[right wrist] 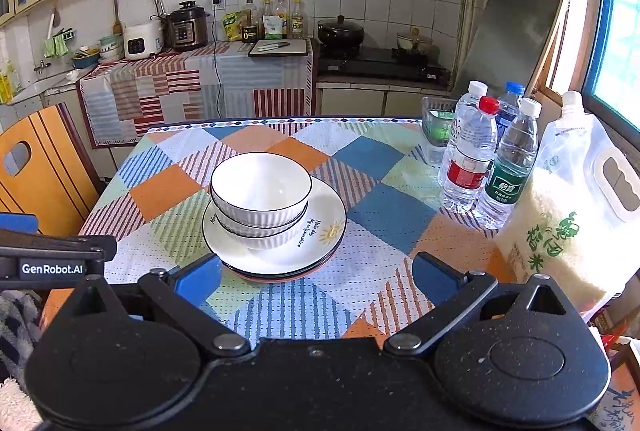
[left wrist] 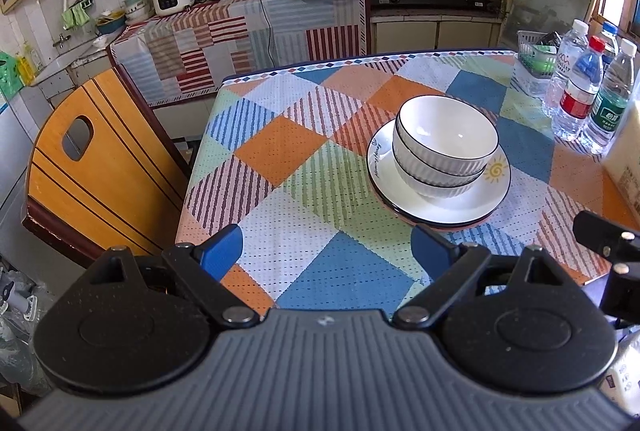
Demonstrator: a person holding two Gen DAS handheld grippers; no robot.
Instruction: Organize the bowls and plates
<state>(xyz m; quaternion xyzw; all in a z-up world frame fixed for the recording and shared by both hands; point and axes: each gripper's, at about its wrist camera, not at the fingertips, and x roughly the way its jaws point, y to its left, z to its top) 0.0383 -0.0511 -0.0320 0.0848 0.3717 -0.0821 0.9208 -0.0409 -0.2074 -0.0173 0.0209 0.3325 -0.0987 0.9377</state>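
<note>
Left gripper [left wrist: 326,251] spread, empty, near plate stack [left wrist: 438,209]; right gripper [right wrist: 316,277] spread, empty, just beside stack; nested bowls [right wrist: 260,197] atop; water bottles [right wrist: 486,155] beyond.

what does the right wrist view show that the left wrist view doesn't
Only the right wrist view shows the whole bag of rice with its spout, and the GenRobot.AI label on the left gripper. Only the left wrist view shows the green basket beside the sink. Both show the stacked bowls on stacked plates, the water bottles and open blue fingers.
</note>
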